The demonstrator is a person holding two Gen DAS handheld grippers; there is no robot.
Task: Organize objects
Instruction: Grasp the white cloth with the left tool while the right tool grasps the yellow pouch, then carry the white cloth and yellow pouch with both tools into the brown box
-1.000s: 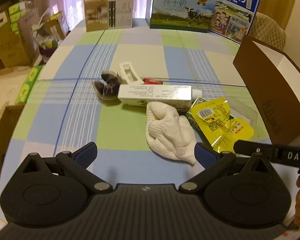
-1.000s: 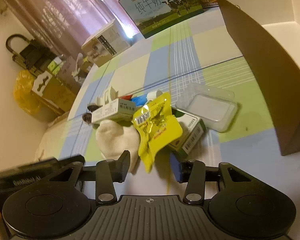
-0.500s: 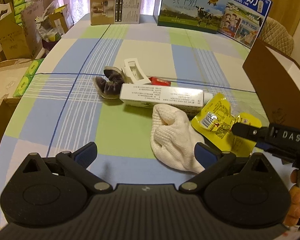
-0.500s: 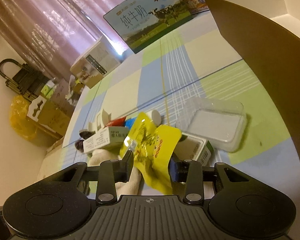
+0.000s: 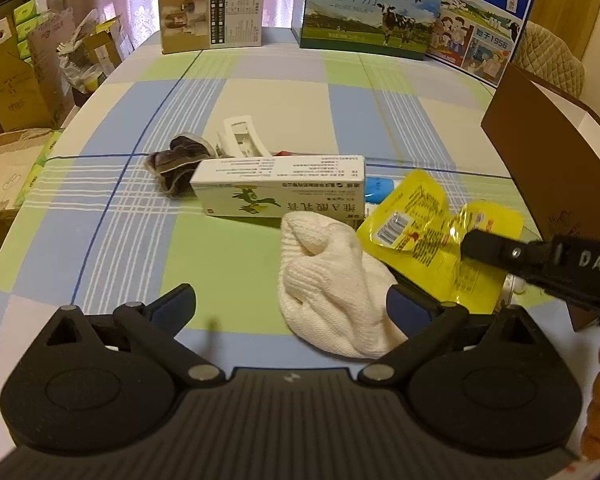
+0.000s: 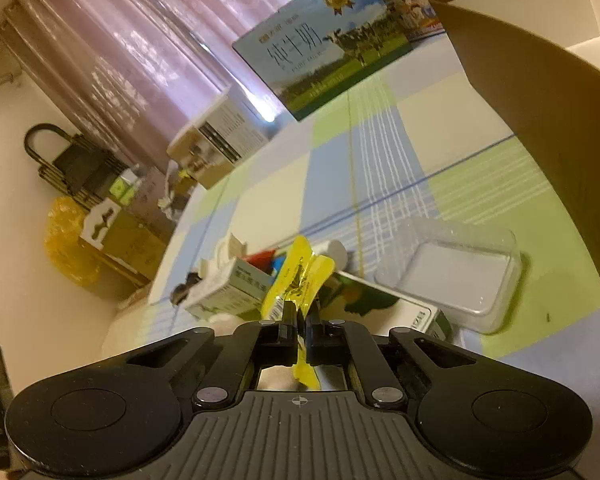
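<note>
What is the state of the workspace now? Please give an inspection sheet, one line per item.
Surface: checked tablecloth, blue, green and cream.
Job's things: yellow pouch, white knit cloth, long white carton, brown box, clear plastic tray.
Clutter: dark fabric piece, white clip.
Grippers: left gripper open, empty; right gripper jaws shut on the yellow pouch.
Cables: nothing seen.
Surroundings: milk cartons, curtains, cardboard boxes beside the table.

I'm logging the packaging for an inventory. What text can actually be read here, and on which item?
"纯牛奶", "PURE MILK": green milk carton.
"纯牛奶", "始于1956": blue milk carton.
"维A酸乳膏", seen upside down: white medicine box.
"DAS": right gripper.
Yellow pouch, beige box: print too small to read.
</note>
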